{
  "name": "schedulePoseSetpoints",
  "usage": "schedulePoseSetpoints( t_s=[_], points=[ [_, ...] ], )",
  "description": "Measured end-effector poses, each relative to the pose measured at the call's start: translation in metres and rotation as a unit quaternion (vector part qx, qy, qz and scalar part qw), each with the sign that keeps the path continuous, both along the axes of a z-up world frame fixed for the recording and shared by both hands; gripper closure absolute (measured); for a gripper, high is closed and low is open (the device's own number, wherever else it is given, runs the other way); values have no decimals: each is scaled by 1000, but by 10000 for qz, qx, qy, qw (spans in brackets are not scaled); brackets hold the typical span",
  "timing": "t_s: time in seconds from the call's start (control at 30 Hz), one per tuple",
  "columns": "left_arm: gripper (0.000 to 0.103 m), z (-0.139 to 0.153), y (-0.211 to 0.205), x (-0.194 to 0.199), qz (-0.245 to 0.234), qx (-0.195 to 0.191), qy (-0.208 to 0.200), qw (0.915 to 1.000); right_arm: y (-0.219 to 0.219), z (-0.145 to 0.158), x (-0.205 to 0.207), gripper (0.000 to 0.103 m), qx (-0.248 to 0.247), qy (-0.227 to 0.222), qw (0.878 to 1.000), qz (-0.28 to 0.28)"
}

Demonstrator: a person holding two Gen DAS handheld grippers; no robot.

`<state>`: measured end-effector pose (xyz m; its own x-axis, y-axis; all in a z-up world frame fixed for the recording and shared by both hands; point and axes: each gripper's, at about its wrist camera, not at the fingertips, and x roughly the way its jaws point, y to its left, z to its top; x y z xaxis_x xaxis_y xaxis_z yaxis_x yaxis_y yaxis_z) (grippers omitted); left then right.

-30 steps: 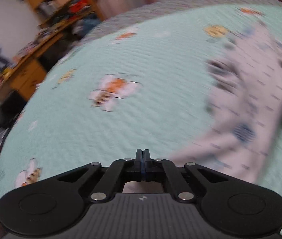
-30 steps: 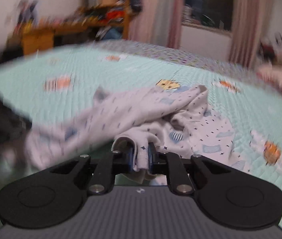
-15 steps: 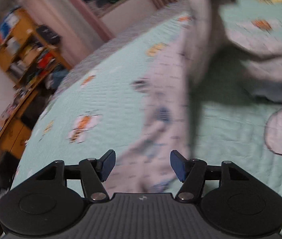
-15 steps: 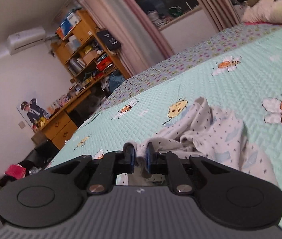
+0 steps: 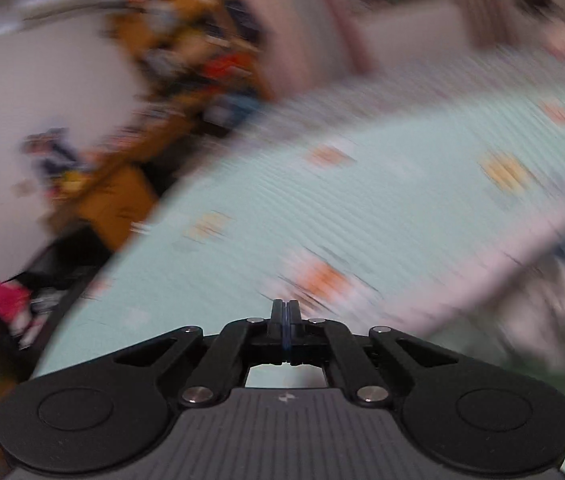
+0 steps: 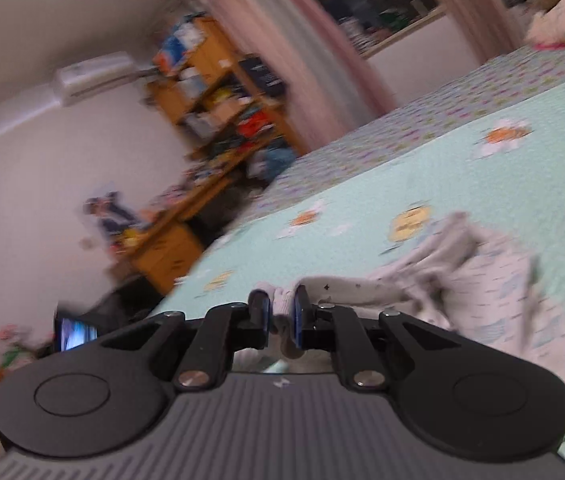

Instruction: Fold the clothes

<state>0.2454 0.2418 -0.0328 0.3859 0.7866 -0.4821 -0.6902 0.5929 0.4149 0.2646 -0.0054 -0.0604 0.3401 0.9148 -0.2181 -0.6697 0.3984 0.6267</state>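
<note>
Right gripper point(image 6: 280, 312) clamps a fold of the white printed garment point(image 6: 494, 292) lower centre, above the mint bedspread point(image 6: 482, 184). Left gripper point(image 5: 285, 314) fully closed, empty.

Bedroom with a wide bed point(image 6: 482, 184) under a mint quilt printed with bees.

White walls, an air conditioner point(image 6: 94, 74) high up, cluttered wooden shelves point(image 6: 222, 92) over a desk point(image 6: 166, 244), pink curtains point(image 6: 314, 40) beside a dark window point(image 6: 382, 0) reflecting a ceiling light.

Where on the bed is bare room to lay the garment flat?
Free: the mint quilt between the garment and the patterned far border. Crowded: the near right, under the bunched cloth clamped in the right gripper.
</note>
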Motion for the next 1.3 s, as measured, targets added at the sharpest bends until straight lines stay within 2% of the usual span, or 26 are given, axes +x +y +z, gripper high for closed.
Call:
schedulePoseSetpoints(
  t_s=[0.07,0.13,0.17,0.2,0.23,0.3,0.33,0.37,0.4,0.43,0.47,0.5,0.6,0.63,0.7,0.77,0.83,0.97,1.03,1.07,1.1,1.17,1.2,1.23,1.27,1.3],
  points=[
    [103,18,24,-12,278,-54,-94,9996,1,-1,-11,90,5,60,9984,555],
    [99,13,38,-19,522,-152,189,9983,4,-15,-21,90,-452,158,9946,917],
    [98,7,41,-26,508,-226,313,9980,6,-24,-25,90,-959,132,9919,817],
    [92,0,41,-33,399,-316,415,9978,7,-33,-29,88,-1527,85,9861,646],
    [89,-9,35,-41,308,-384,510,9975,7,-43,-32,85,-2127,17,9765,346],
    [78,-31,16,-52,213,-528,735,9957,7,-60,-38,84,-3202,-175,9471,-124],
    [77,-42,7,-58,175,-635,833,9943,4,-63,-43,82,-3417,-278,9390,-261],
    [76,-53,-1,-66,113,-846,862,9926,4,-61,-49,81,-3460,-365,9370,-317],
    [72,-62,-11,-73,1,-1171,872,9893,5,-55,-56,75,-3428,-504,9375,-306],
    [69,-71,-17,-77,-121,-1545,871,9841,10,-48,-65,65,-3393,-715,9376,-271],
    [64,-80,-22,-81,-236,-1912,868,9774,17,-41,-74,59,-3408,-1014,9344,-228],
    [65,-84,-22,-84,-308,-2209,835,9712,25,-34,-82,49,-3433,-1330,9296,-184],
    [63,-78,-14,-101,-293,-2495,430,9670,49,-13,-104,36,-3560,-2334,9040,-400],
    [62,-69,-1,-107,-219,-2615,193,9647,56,-8,-109,32,-3510,-2543,9002,-428],
    [57,-56,25,-121,-70,-2893,-238,9569,72,-8,-106,26,-3320,-2564,9077,-148],
    [57,-45,50,-137,76,-3163,-620,9466,93,-20,-95,26,-3306,-2282,9155,227],
    [57,-44,59,-147,113,-3188,-697,9452,114,-39,-83,26,-3411,-2109,9151,413],
    [57,-49,70,-157,79,-3226,-692,9440,150,-78,-69,26,-3899,-2187,8932,480],
    [57,-59,69,-156,24,-3350,-609,9403,159,-93,-64,27,-4125,-2198,8832,378],
    [57,-65,67,-153,-11,-3426,-553,9378,162,-99,-61,28,-4152,-2187,8825,312],
    [57,-70,65,-150,-50,-3491,-496,9358,161,-102,-56,28,-4088,-2076,8883,253],
    [57,-79,58,-143,-119,-3471,-368,9370,159,-105,-44,35,-3919,-1800,9021,140],
    [57,-81,54,-140,-150,-3416,-313,9392,157,-104,-37,44,-3836,-1625,9090,86],
    [56,-80,50,-137,-179,-3348,-266,9418,155,-103,-29,57,-3750,-1442,9157,6],
    [54,-79,46,-134,-207,-3279,-219,9442,154,-102,-21,64,-3661,-1259,9220,-81],
    [49,-78,41,-132,-235,-3211,-172,9466,149,-99,-11,77,-3516,-998,9307,-172]
  ],
)
